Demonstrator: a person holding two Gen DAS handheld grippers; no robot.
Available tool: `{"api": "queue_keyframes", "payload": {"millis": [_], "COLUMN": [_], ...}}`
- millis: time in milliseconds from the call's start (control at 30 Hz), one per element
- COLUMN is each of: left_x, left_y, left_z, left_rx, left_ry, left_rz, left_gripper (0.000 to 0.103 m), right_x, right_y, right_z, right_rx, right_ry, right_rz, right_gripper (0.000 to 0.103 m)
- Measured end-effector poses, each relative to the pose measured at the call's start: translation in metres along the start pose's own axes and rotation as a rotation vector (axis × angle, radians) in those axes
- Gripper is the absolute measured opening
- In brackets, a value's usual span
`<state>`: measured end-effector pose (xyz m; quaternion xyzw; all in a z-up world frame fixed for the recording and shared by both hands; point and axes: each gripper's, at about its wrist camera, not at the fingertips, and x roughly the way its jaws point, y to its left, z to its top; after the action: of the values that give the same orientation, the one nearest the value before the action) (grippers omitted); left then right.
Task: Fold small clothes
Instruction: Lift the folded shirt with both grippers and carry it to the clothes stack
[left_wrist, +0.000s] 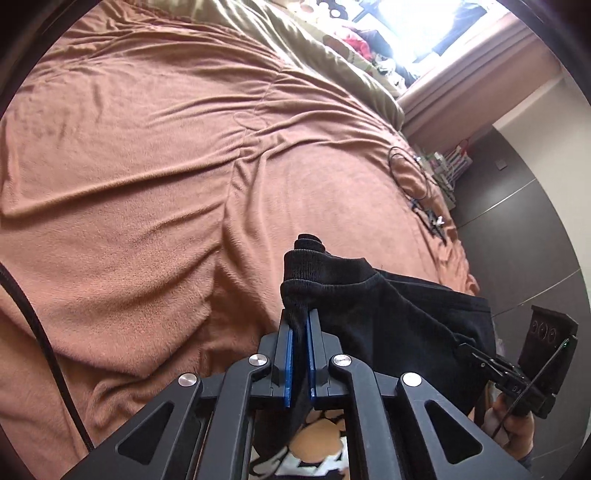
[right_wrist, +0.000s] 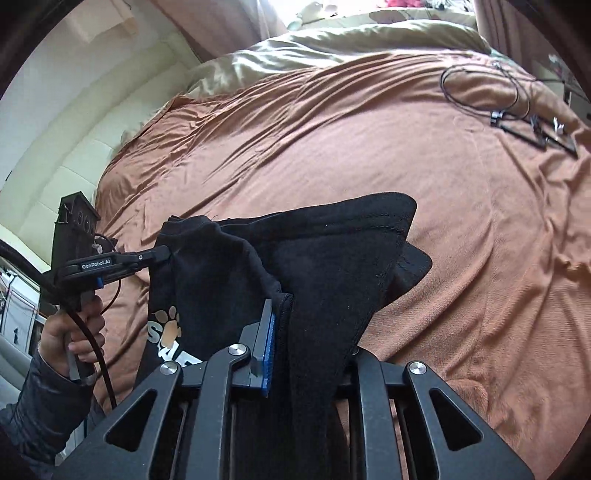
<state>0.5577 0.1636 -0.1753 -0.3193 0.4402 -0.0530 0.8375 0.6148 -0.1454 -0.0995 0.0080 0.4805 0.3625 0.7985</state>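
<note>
No container shows in either view; everything rests on or hangs over the bed (left_wrist: 129, 155), which is spread with a rumpled brown blanket (right_wrist: 424, 206) and has an olive quilt (right_wrist: 332, 48) bunched at its far end.

The garment (right_wrist: 332, 251) is a small black top of soft knit, held up above the blanket near the bed's near edge. It sags between the two grippers in loose folds, with a stitched hem running across its upper flap. A ribbed cuff or collar (left_wrist: 306, 266) sticks up past the left gripper. Low on the front is a print of tan paw marks (right_wrist: 170, 325) with large white letters beneath; only a part shows, perhaps "SA", and the rest is hidden.

The left gripper (left_wrist: 300, 321) is pressed together on the ribbed edge, blue pads against the cloth. The right gripper (right_wrist: 295, 325) pinches a thick fold of the same garment, which covers one of its fingers.

In the right wrist view the left gripper's side reads "GenRobot.AI" (right_wrist: 95, 264), and a hand (right_wrist: 74, 332) holds its handle.

Black cables (right_wrist: 480, 88) lie coiled near the bed's far right edge.
</note>
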Motion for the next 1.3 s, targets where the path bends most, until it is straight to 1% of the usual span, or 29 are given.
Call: {"api": "queue_keyframes", "payload": {"millis": [200, 500, 733, 900, 1100, 1300], "left_x": [-0.032, -0.085, -0.127, -0.149, -0.164, -0.163], "left_y": [-0.021, -0.06, -0.107, -0.139, -0.185, -0.234], "left_z": [-0.004, -0.011, -0.022, -0.03, -0.039, -0.047], "left_rx": [0.026, 0.094, 0.182, 0.219, 0.272, 0.331], "left_ry": [-0.037, -0.102, -0.137, -0.156, -0.167, -0.16], "left_rz": [-0.038, -0.097, -0.155, -0.206, -0.249, -0.298], "left_gripper": [0.006, 0.006, 0.006, 0.005, 0.005, 0.005], "right_x": [-0.024, -0.09, -0.144, -0.182, -0.23, -0.285], "right_y": [0.025, 0.048, 0.061, 0.068, 0.071, 0.063], "right_z": [-0.017, -0.049, -0.081, -0.105, -0.131, -0.155], "right_rx": [-0.007, -0.006, 0.013, 0.007, 0.0, 0.003], "right_ry": [-0.055, -0.179, -0.266, -0.321, -0.4, -0.472], "right_rz": [-0.027, -0.065, -0.097, -0.12, -0.155, -0.219], "right_gripper": [0.013, 0.013, 0.013, 0.013, 0.013, 0.013]}}
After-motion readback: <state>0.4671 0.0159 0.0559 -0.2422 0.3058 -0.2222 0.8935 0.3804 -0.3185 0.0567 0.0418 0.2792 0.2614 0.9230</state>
